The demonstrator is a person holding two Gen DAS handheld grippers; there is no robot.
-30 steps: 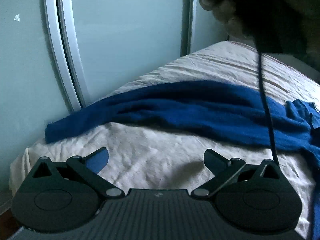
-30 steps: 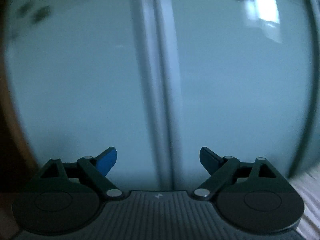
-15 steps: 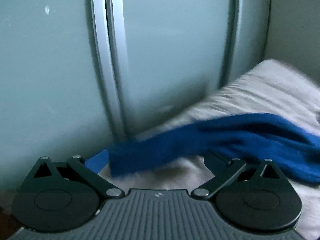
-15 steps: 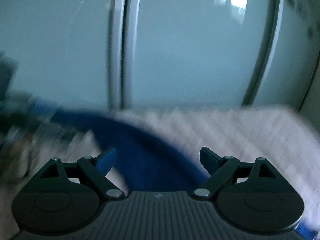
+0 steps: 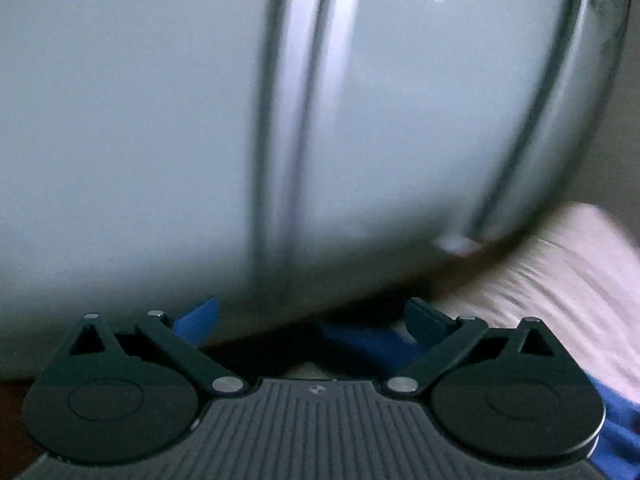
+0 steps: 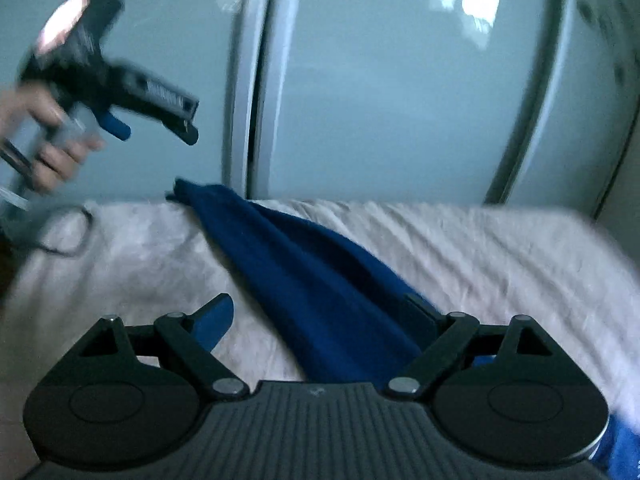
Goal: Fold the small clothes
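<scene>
Both grippers are swinging into new aim: the left now faces the wardrobe doors, the right has dropped to look down the bed.

Blue garment (image 6: 316,280) is lying unfolded in a long rumpled band across the bed (image 6: 500,256), one end at the far edge by the doors (image 6: 400,92). Right gripper (image 6: 320,316) is hovering over its near part, jaws standing wide apart and gripping nothing. Left gripper (image 5: 312,316) is also gaping and empty, with only a scrap of the garment (image 5: 368,340) showing between its fingers; in the right view it (image 6: 182,128) is hanging above the bed's far left. Folding seems not yet begun; I judge the step to be reaching for hold points. Next, each gripper needs lowering onto an end or edge and pinching it.
</scene>
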